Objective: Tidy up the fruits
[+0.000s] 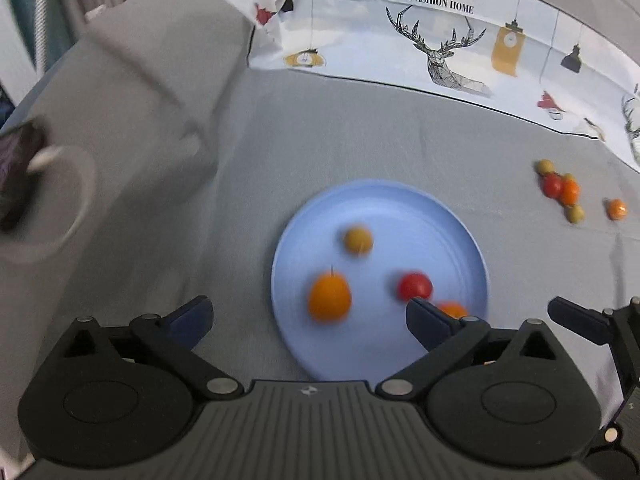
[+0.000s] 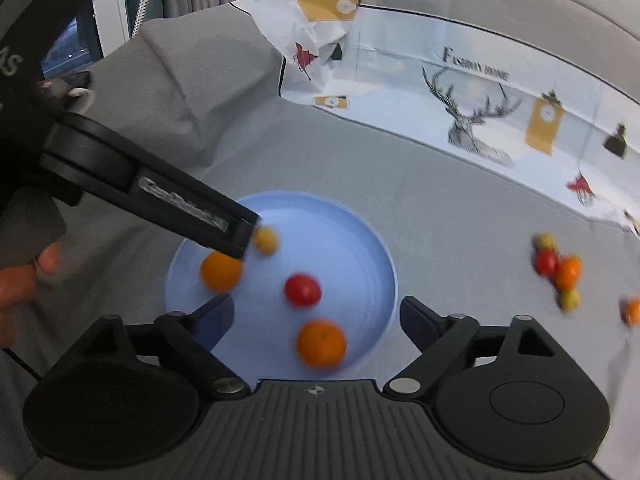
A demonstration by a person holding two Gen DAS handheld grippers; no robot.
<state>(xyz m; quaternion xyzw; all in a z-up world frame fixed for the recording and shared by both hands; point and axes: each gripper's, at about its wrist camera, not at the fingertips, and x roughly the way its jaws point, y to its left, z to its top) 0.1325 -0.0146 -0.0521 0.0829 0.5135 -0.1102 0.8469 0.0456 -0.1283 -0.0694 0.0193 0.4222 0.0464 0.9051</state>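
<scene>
A grey cloth (image 1: 360, 140) covers the bench, rumpled toward the left. On it rests a blue plate (image 1: 400, 208). Well to the plate's right, a cluster of small fruits (image 1: 560, 190) lies on the cloth, with one orange fruit (image 1: 616, 209) just apart. A printed sheet (image 1: 440, 40) reading "Fashion Home" lies along the far side.

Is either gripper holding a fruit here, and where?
Nothing is held: left gripper and right gripper both stand open over the round blue plate.

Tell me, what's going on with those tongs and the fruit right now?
Both tongs, left and right, open, empty. Four fruits on blue plate. Five more loose on cloth. Nothing blocking.
</scene>
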